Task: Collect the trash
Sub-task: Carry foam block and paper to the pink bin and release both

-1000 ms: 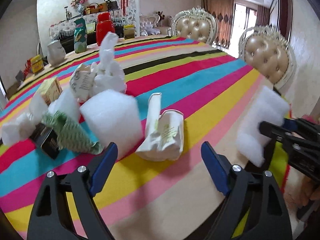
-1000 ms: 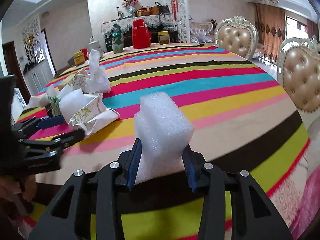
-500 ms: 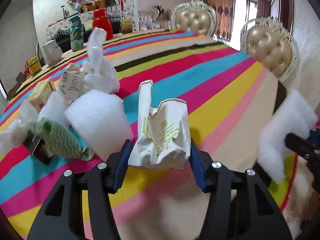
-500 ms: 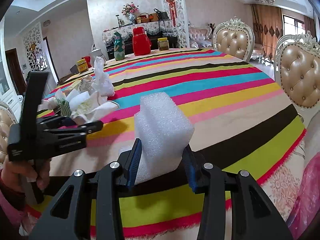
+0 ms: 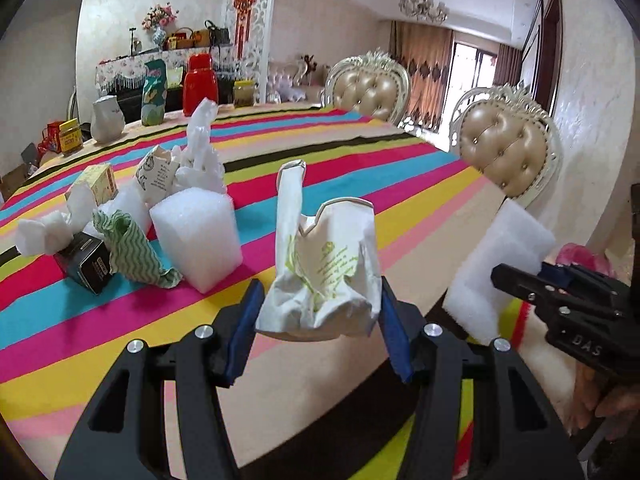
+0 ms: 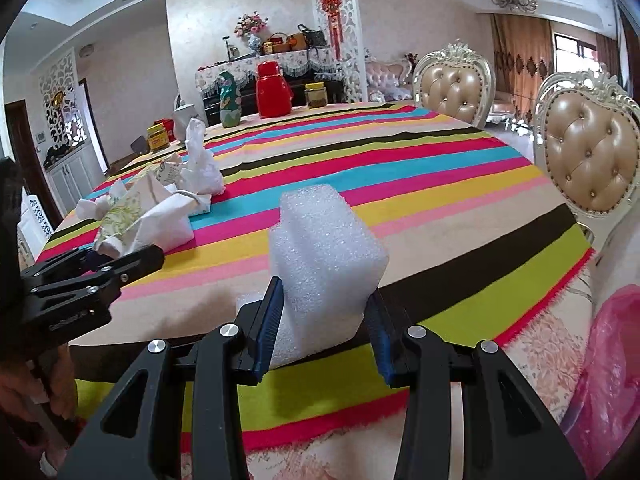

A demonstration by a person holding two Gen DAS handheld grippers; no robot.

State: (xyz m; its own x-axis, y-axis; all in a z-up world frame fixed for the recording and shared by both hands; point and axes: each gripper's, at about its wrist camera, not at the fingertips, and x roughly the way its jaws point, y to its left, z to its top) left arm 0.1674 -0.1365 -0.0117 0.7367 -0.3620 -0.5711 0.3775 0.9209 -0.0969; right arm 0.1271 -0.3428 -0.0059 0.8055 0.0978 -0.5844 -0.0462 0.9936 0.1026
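Observation:
A crumpled white paper bag with green print [image 5: 324, 276] sits between the blue pads of my left gripper [image 5: 320, 300], which is shut on it near the striped table's front edge. From the right wrist view the same bag [image 6: 132, 212] sticks out of the left gripper [image 6: 120, 264]. My right gripper [image 6: 326, 300] is shut on a white foam block [image 6: 328, 248] over the table's rim. It shows at the right as the right gripper [image 5: 516, 276] with the foam block [image 5: 496, 256]. More trash lies left of the bag: a foam cube [image 5: 196, 236], a green wavy wrapper [image 5: 132, 252] and a black box [image 5: 86, 266].
A white plastic bag [image 5: 202, 152], a paper cup [image 5: 158, 174] and a yellow box [image 5: 98, 182] lie further back. A red flask [image 5: 200, 84] stands at the far edge. Two padded chairs [image 5: 504, 152] flank the right side. A pink plastic bag [image 6: 612, 368] hangs low right.
My left gripper went from open to shut on the paper bag and drew back with it toward the near edge. The right gripper drifted back with the foam block still in it.

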